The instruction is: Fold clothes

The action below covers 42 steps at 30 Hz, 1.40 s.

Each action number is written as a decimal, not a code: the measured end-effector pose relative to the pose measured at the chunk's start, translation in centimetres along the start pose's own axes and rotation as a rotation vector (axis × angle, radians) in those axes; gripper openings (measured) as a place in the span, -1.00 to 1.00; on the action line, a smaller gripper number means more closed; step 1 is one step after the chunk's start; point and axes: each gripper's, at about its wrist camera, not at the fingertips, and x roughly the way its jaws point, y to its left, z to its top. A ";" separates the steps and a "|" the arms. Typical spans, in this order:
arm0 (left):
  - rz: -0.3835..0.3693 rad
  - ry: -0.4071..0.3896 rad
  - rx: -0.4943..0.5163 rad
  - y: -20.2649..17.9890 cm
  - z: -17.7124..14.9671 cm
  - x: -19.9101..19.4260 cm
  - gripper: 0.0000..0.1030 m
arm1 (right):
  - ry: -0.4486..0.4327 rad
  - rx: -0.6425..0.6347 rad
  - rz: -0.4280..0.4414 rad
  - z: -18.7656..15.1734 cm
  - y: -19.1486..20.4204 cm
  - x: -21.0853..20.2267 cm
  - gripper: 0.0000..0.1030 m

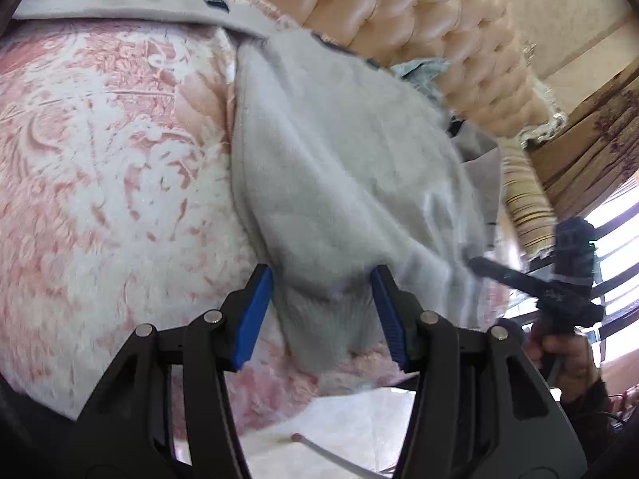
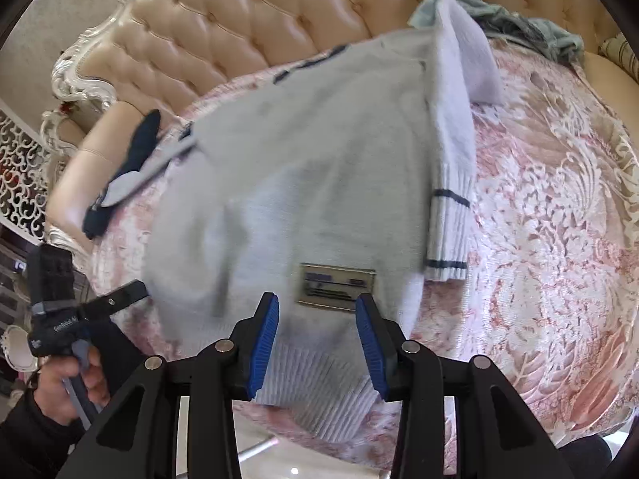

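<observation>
Bed (image 2: 559, 199): grey sweater (image 2: 299, 159) is laid partly folded, one sleeve turned in; left gripper (image 1: 321, 311) and right gripper (image 2: 317, 339) are held spread at its hem.

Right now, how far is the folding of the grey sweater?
Done: one sleeve lies folded across the grey sweater on the bedspread. In hand: left gripper and right gripper, both open, straddle its ribbed hem. Left: gripping the hem and folding the body.
</observation>
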 end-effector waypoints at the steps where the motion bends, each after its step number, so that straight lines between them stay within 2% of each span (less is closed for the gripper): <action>1: -0.027 0.005 -0.018 0.3 0.2 0.3 -0.01 | 0.002 0.003 0.001 0.1 -0.1 0.0 -0.19; 2: -0.044 0.018 -0.028 0.3 0.3 0.7 -0.16 | 0.006 -0.001 -0.002 0.1 -0.1 0.0 -0.19; 3: -0.062 0.040 -0.028 0.3 0.4 1.1 -0.47 | 0.010 -0.009 -0.006 0.1 0.0 0.1 -0.19; 5: -0.066 0.074 -0.028 0.3 0.4 1.5 -0.76 | 0.016 -0.016 -0.015 0.2 0.1 0.2 -0.19; 6: -0.088 0.067 -0.048 0.5 0.5 0.9 -0.81 | 0.019 -0.019 -0.020 0.2 0.1 0.2 -0.19; 7: -0.107 0.059 -0.067 0.6 0.6 0.2 -0.82 | 0.022 -0.022 -0.025 0.3 0.1 0.3 -0.19; 11: -0.067 0.028 -0.038 -0.5 1.0 -3.8 -0.82 | 0.026 -0.033 -0.045 0.3 0.3 0.6 -0.19; 13: -0.007 0.049 -0.012 -1.4 1.1 -4.7 -0.82 | 0.030 -0.035 -0.059 0.4 0.3 0.7 -0.21; 16: 0.123 0.125 -0.007 -1.8 0.6 -2.6 -0.73 | 0.035 -0.047 -0.086 0.4 0.4 0.7 -0.24; 18: 0.121 0.164 -0.040 -1.3 -0.4 -1.5 -0.72 | 0.042 -0.059 -0.125 0.4 0.4 0.7 -0.24; 21: 0.109 0.119 -0.038 -1.4 -1.4 -2.9 -0.68 | 0.056 -0.077 -0.156 0.5 0.2 0.4 -0.24; 24: 0.227 0.081 0.129 -3.6 -2.5 -4.1 -0.63 | 0.062 -0.105 -0.155 0.6 0.3 0.3 -0.21; 26: 0.261 0.084 0.248 -5.2 -3.9 -4.3 -0.62 | 0.057 -0.150 -0.167 0.5 0.8 0.1 -0.19; 28: 0.304 0.078 0.394 -7.0 -5.8 -4.6 -0.46 | 0.036 -0.203 -0.182 0.3 1.5 -0.7 -0.19; 30: 0.351 0.053 0.539 -8.5 -7.6 -4.6 0.32 | 0.001 -0.265 -0.197 -0.1 2.1 -1.9 -0.19; 31: 0.375 0.040 0.612 -9.3 -8.5 -4.6 0.42 | -0.020 -0.301 -0.213 -0.4 2.3 -2.8 -0.18; 34: 0.487 0.001 0.861 -11.8 -11.2 -4.0 0.44 | -0.067 -0.423 -0.273 -1.8 2.8 -5.4 0.06; 36: 0.589 -0.017 0.981 -12.6 -12.4 -3.1 0.42 | -0.086 -0.489 -0.308 -2.9 3.1 -6.8 0.10; 39: 0.647 0.020 1.110 -12.6 -13.8 -1.4 0.42 | -0.084 -0.518 -0.308 -4.3 3.5 -7.4 0.12; 40: 0.694 0.005 1.152 -12.5 -14.2 -0.6 0.42 | -0.083 -0.528 -0.307 -4.8 3.7 -7.6 0.12; 42: 0.735 -0.014 1.189 -12.5 -14.2 0.4 0.38 | -0.081 -0.548 -0.307 -5.7 4.0 -8.0 0.13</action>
